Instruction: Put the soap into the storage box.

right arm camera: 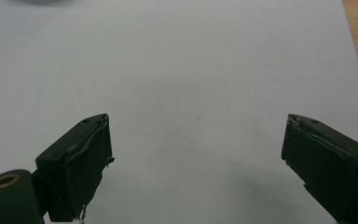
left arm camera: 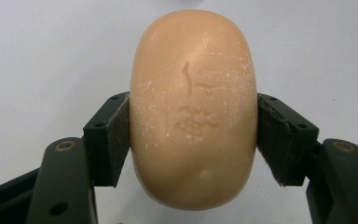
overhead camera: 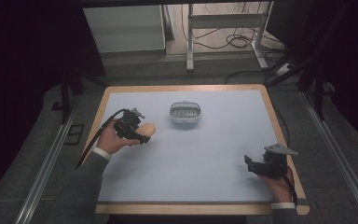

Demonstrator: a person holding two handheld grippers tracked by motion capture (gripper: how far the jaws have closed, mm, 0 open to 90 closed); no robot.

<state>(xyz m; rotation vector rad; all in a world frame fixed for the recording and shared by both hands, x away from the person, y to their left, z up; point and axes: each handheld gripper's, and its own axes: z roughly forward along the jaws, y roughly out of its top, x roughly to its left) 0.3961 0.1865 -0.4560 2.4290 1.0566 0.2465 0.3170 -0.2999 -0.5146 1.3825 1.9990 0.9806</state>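
Note:
A tan oval bar of soap [left arm camera: 193, 107] with an embossed mark sits between the jaws of my left gripper [left arm camera: 193, 140], which is shut on its two sides. In the high view the soap [overhead camera: 148, 129] is at the left of the pale mat, just off the left gripper [overhead camera: 144, 133]. A small white oval soap dish [overhead camera: 185, 112] with a ribbed inside stands at the middle back, to the right of the soap. My right gripper [overhead camera: 249, 164] rests low at the front right, and its jaws [right arm camera: 198, 158] stand wide open over bare mat.
The pale mat [overhead camera: 200, 158] covers a wooden table whose rim [overhead camera: 279, 126] shows on all sides. Beyond the far edge are a metal frame leg [overhead camera: 189, 42], cables on the floor [overhead camera: 235, 39] and a white cabinet [overhead camera: 123, 28].

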